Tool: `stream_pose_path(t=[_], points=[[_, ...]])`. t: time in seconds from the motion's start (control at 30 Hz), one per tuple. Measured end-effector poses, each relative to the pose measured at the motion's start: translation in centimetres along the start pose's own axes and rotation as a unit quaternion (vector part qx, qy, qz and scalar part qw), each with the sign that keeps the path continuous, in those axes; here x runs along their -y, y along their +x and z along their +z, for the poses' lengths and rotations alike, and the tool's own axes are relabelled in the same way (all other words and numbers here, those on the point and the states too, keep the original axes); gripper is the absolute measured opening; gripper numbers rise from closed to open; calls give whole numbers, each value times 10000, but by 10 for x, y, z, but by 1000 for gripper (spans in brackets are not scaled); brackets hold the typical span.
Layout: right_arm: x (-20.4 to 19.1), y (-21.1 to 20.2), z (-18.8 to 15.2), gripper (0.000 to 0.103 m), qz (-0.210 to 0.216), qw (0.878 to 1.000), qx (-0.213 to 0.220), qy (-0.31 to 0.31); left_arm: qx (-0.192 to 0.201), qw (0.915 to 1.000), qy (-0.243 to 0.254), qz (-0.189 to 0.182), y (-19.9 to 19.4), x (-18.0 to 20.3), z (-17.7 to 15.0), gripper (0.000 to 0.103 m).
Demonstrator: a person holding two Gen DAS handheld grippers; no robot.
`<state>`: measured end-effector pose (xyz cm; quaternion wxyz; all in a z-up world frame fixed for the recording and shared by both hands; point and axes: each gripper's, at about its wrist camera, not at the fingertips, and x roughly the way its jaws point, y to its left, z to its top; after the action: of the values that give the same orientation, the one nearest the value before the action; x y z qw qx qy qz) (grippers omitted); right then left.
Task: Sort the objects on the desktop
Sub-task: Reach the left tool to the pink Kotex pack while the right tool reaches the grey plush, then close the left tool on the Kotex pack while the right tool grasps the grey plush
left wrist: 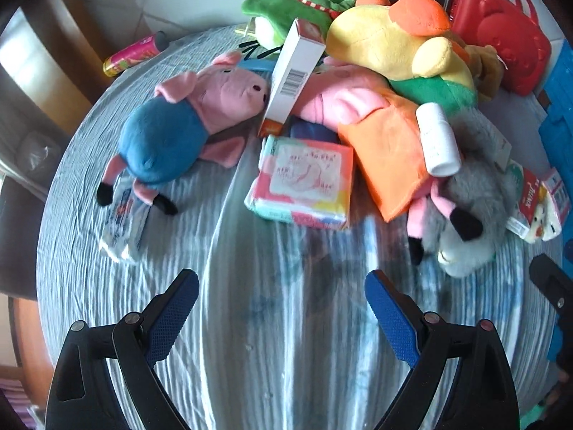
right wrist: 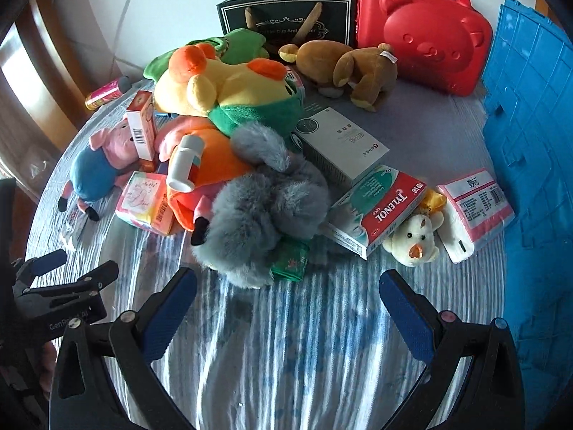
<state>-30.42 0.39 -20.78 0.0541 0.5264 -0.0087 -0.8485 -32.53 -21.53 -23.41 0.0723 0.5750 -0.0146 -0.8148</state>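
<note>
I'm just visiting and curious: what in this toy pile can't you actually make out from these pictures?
- Green packet, right wrist view: mostly under the grey plush.
- Blue crate: cut off by the frame edge.
- Flat packet, left wrist view: print too blurred to read.
- Dark item, left wrist view: buried beneath the toys.

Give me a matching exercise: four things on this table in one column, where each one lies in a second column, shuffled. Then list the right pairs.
Things:
1. white bottle
2. Tylenol box
3. brown bear
4. blue pig

Places:
A. in front of the red case
B. lying on the orange plush
C. apart, at the left of the pile
D. leaning over the small white toy

Pairs: 1-B, 2-D, 3-A, 4-C
</note>
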Motion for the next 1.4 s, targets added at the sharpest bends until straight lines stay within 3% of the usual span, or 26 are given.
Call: stream_pose_path(t=[0.3, 0.43, 0.47, 0.57, 0.67, 0.93, 1.03, 1.17, 1.3, 1.4], points=[[-19, 64, 36, 103, -224, 9983, -491, 230, -399, 9978, 455, -255, 67, 13, 49, 95], [-19, 98, 49, 103, -317, 9967, -708, 249, -641, 9965, 470, -270, 99, 14, 57, 95], [-18, 107, 49, 103, -305, 9961, -791, 256, -687, 9960, 451, -339, 106, 13, 57, 99], [-15, 133, 48, 103, -269, 9938, -1040, 278, -641, 9956, 206, -648, 113, 5, 57, 103], [-14, 149, 45, 103, -267, 9928, -1130, 284, -494, 9966, 189, -636, 110, 5, 55, 103], [-15, 152, 50, 103, -402, 9928, -1103, 241, -304, 9976, 101, -608, 103, 6, 46, 103], [-8, 146, 49, 103, -338, 9915, -1137, 542, -304, 9978, 42, -583, 99, 6, 43, 101], [-16, 123, 47, 102, -216, 9962, -724, 433, -233, 9977, 177, -610, 87, 15, 39, 79], [-19, 120, 46, 79, -96, 9970, -644, 410, -217, 9980, 90, -595, 85, 15, 40, 82], [-13, 131, 45, 79, -113, 9955, -789, 513, -196, 9981, 36, -585, 84, 14, 42, 85]])
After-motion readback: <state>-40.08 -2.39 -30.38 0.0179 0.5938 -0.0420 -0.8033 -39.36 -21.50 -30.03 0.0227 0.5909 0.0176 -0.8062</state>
